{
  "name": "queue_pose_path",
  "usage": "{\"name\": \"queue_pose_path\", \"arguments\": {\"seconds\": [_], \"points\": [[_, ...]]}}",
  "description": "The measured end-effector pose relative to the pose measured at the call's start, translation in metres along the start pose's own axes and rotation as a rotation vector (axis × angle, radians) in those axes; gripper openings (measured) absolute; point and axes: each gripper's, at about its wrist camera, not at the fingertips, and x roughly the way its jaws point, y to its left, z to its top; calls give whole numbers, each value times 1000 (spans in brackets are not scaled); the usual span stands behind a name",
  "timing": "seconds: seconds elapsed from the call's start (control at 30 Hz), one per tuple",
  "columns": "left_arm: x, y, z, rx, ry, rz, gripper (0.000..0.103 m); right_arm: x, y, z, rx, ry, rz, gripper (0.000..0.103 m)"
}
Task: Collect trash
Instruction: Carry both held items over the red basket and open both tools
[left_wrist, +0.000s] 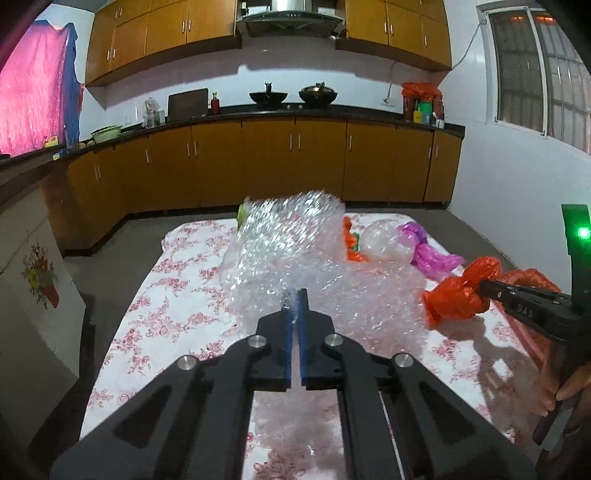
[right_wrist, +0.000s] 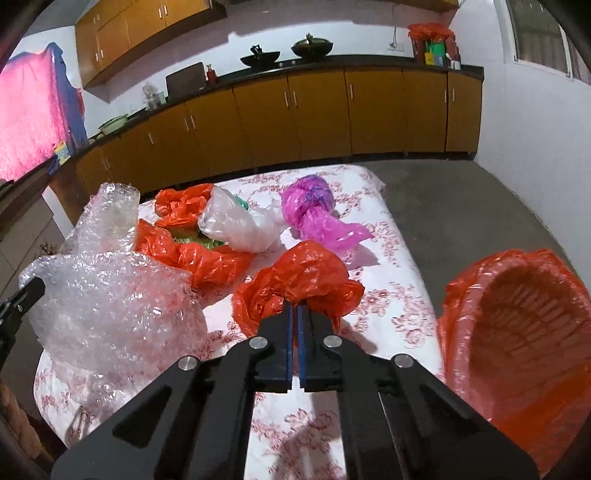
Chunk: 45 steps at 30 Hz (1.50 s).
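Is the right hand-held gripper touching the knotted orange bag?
Touching. In the right wrist view, the right hand-held gripper is shut on the knotted orange bag; the plastic is pinched between its blue pads.

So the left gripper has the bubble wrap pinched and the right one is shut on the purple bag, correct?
Not quite. The left gripper does pinch the bubble wrap, but the right gripper is shut on an orange bag, as the right wrist view shows. The purple bag lies untouched farther back.

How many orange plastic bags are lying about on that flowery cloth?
3: one orange bag pinched in the right gripper, one crumpled piece beside the bubble wrap, one farther back. Others may hide underneath.
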Motion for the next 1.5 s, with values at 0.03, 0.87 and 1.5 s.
{"name": "queue_pose_path", "arguments": {"seconds": [0.03, 0.87, 1.5], "points": [[-3, -1, 1, 0, -6, -3, 4, -3, -1, 0, 1, -5, -2, 2], [-57, -90, 44, 76, -140, -200, 4, -96, -86, -3, 83, -113, -157, 2], [-34, -207, 59, 115, -103, -509, 4, -137, -174, -15, 176, -112, -361, 2]]}}
